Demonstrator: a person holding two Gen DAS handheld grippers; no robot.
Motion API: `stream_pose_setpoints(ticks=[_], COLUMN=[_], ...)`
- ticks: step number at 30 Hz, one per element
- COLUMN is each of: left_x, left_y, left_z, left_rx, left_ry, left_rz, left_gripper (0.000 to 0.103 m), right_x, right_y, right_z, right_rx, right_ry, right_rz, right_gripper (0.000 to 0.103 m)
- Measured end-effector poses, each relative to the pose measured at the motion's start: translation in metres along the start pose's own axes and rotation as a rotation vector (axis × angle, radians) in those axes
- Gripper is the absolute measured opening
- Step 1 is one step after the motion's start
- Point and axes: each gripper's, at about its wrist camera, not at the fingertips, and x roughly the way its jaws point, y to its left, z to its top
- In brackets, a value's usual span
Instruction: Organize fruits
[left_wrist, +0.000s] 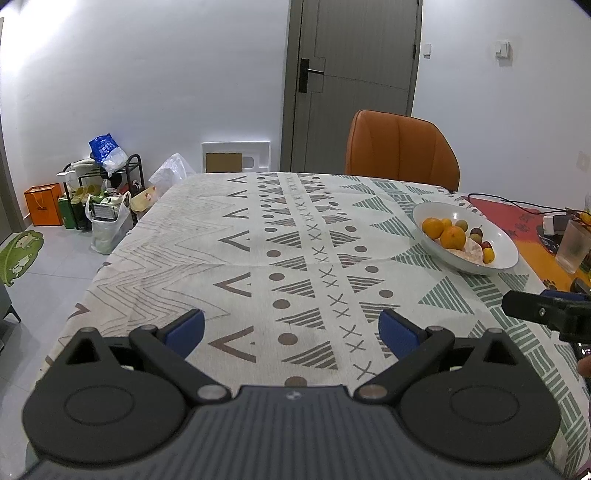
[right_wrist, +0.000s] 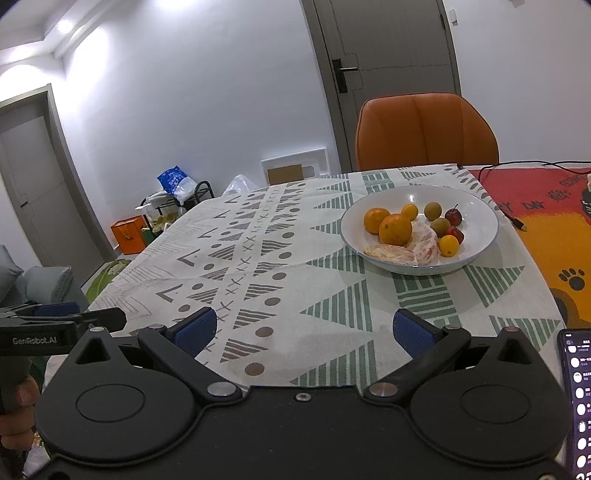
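While fruit fills the bowl (right_wrist: 476, 236), a phone (right_wrist: 578, 402) lies nearby.

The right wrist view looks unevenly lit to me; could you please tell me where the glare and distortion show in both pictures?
Right wrist view: ceiling lights blow out the upper left wall, and the door frame bows from fisheye. Left wrist view: a bright patch washes out the top left wall, the bowl looks stretched near the edge, corners vignette dark.
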Motion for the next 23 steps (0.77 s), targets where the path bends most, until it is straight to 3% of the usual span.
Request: stream_pose_setpoints(ticks=[23], left_x=[-0.001], left_y=[-0.001], left_z=[0.001], left_rx=[-0.005], left_ry=[0.006], left_rz=[-0.028], left_gripper=[0.1], right_x=[-0.003], right_y=[-0.007], right_z=[-0.003], right_rx=[-0.006], right_ry=[-0.009], right_rz=[-0.023], right_gripper=[0.103])
